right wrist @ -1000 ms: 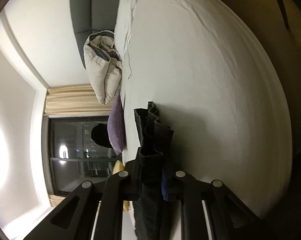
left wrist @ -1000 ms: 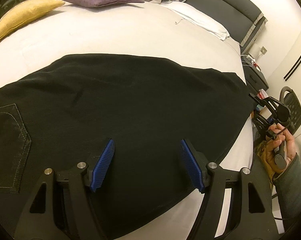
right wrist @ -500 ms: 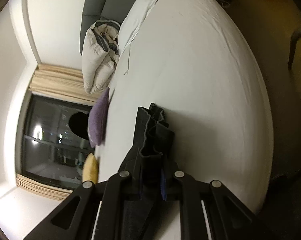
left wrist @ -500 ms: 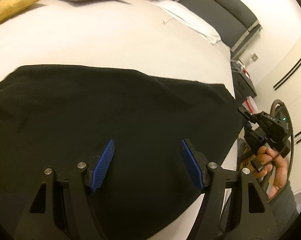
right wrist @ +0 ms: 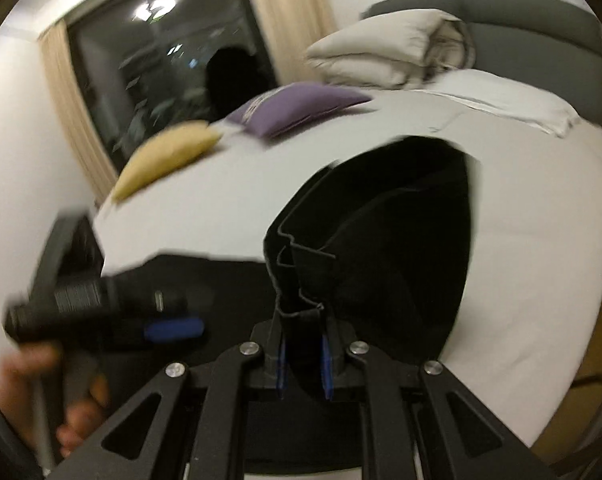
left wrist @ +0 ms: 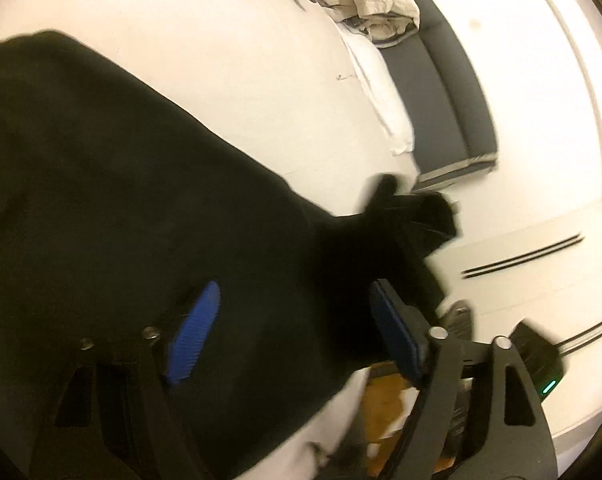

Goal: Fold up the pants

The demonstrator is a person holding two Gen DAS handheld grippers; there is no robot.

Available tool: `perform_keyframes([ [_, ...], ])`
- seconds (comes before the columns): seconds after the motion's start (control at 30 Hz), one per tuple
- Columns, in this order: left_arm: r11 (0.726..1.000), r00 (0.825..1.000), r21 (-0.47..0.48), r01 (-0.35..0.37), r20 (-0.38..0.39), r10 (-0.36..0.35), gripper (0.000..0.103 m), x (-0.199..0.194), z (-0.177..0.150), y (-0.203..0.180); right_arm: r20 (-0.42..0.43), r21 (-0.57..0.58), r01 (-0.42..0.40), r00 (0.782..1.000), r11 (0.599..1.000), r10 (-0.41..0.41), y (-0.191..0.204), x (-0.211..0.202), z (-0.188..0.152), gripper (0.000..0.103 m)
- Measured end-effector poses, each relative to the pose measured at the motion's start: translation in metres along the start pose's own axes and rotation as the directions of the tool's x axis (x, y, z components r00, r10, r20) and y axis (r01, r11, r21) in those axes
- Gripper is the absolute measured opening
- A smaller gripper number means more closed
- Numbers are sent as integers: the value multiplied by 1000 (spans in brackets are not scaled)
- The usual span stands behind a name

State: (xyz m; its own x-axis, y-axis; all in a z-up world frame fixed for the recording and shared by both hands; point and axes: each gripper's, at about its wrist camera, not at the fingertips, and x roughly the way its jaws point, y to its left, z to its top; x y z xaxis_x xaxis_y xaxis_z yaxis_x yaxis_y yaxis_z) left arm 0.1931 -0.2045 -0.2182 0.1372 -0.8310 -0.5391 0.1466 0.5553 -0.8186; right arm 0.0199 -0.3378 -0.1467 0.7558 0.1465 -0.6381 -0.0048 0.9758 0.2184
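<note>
Black pants (left wrist: pixel 121 208) lie spread on the white bed (left wrist: pixel 221 60). My left gripper (left wrist: pixel 297 332) hovers low over them near the bed's edge. Its jaws are opening, and the cloth lies under the blue pads (left wrist: pixel 195 336), not pinched by them. My right gripper (right wrist: pixel 303 360) is shut on the bunched leg hems (right wrist: pixel 297 276) and holds them lifted, so the leg (right wrist: pixel 401 240) arches up off the sheet. The left wrist view shows that raised hem bunch (left wrist: pixel 413 216) beyond my right finger. In the right wrist view a hand (right wrist: pixel 41 380) holds the left gripper's handle.
A yellow pillow (right wrist: pixel 165 156), a purple pillow (right wrist: pixel 297 106) and a folded duvet (right wrist: pixel 389 56) sit at the far side by the grey headboard (right wrist: pixel 541 40). A dark window (right wrist: pixel 153 60) with curtains is behind. Wooden floor (left wrist: pixel 385 404) shows past the bed edge.
The right gripper has rolled upright and risen, carrying the hems up over the bed. The left gripper has slid along the pants towards the leg end, rolled, and its jaws stand wider.
</note>
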Motion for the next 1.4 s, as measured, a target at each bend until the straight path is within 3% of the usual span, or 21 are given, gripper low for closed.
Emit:
perform_keyframes([
  [0.2,990,993,-108,96,-65,-103,84,18,10,7,-24,-297,81,995,951,-93,43,8,-19,14],
  [0.4,983,984,-129,127,-107,-141,84,38,10,7,-7,-521,118,990,846,-142,74,5,-39,14],
  [0.5,978,982,-150,148,-92,-163,84,41,13,9,-1,-548,123,989,827,-148,74,1,-41,14],
  [0.57,973,982,-165,160,-73,-174,84,34,16,13,-11,-495,108,991,862,-130,64,-3,-32,14],
  [0.63,975,982,-157,158,-76,-171,84,32,16,13,-5,-482,112,991,869,-131,62,-4,-25,14],
  [0.67,976,982,-150,158,-81,-171,84,32,16,12,-6,-522,107,992,846,-130,69,-4,-27,14],
  [0.73,972,977,-147,185,-84,-198,84,29,12,14,-15,-646,82,993,759,-120,90,-4,-42,14],
  [0.77,969,974,-149,198,-82,-212,84,29,9,18,-11,-731,80,992,678,-129,104,-3,-54,14],
  [0.83,970,976,-155,187,-86,-202,84,27,6,24,-4,-783,84,990,616,-139,115,-5,-71,14],
  [0.97,973,976,-147,180,-94,-195,84,32,5,22,3,-782,93,989,617,-146,115,-8,-68,14],
  [1.1,964,972,-161,212,-71,-226,84,35,11,24,35,-808,118,988,577,-153,124,-16,-74,14],
  [1.17,973,974,-138,187,-101,-202,72,39,10,28,49,-813,130,986,568,-157,128,-19,-74,14],
  [1.23,980,975,-122,157,-140,-174,35,45,10,32,61,-812,142,985,566,-159,131,-20,-74,14],
  [1.27,982,976,-122,145,-145,-162,28,47,11,33,67,-813,145,985,563,-158,134,-21,-74,14],
  [1.33,981,980,-134,140,-126,-157,17,45,14,42,73,-820,146,986,554,-152,140,-24,-77,14],
  [1.4,982,984,-135,133,-103,-148,16,40,18,45,78,-832,143,987,537,-142,147,-26,-79,15],
])
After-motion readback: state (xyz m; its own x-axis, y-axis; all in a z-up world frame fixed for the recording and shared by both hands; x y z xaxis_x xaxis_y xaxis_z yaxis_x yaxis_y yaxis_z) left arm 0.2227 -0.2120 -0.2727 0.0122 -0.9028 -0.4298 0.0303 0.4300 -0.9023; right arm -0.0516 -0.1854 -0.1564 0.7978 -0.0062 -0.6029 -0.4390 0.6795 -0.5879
